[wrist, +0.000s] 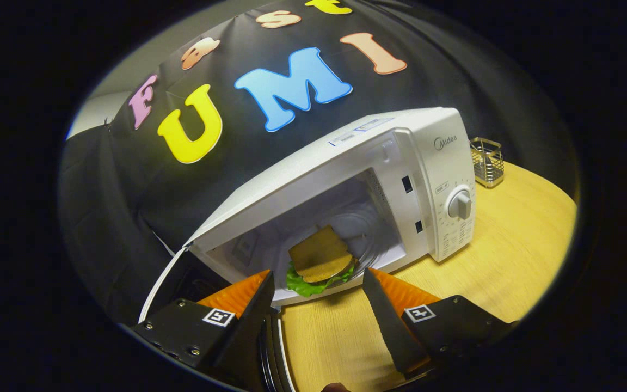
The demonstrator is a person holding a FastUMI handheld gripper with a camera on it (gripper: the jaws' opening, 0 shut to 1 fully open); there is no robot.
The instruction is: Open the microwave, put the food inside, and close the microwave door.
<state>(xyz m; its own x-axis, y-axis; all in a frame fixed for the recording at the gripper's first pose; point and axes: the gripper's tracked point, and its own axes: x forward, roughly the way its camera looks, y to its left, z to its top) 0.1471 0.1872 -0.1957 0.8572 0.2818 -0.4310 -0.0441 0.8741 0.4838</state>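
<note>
A white microwave (400, 163) stands on a wooden table (509, 256) with its cavity open. Its door (166, 283) is swung out, dark on the inside, beside my left finger. A sandwich (320, 257) of toasted bread with green lettuce under it rests at the front of the glass turntable (365, 231) inside the cavity. My gripper (318, 280) is open, its two orange and black fingers (243, 296) spread wide with nothing between them. The fingertips sit just in front of the cavity's lower lip, and the sandwich lies just beyond them.
The control panel with a round dial (459, 204) is beside the cavity. A small metal wire basket (486, 161) stands on the table behind the microwave. Bare wood lies below and beside the fingers.
</note>
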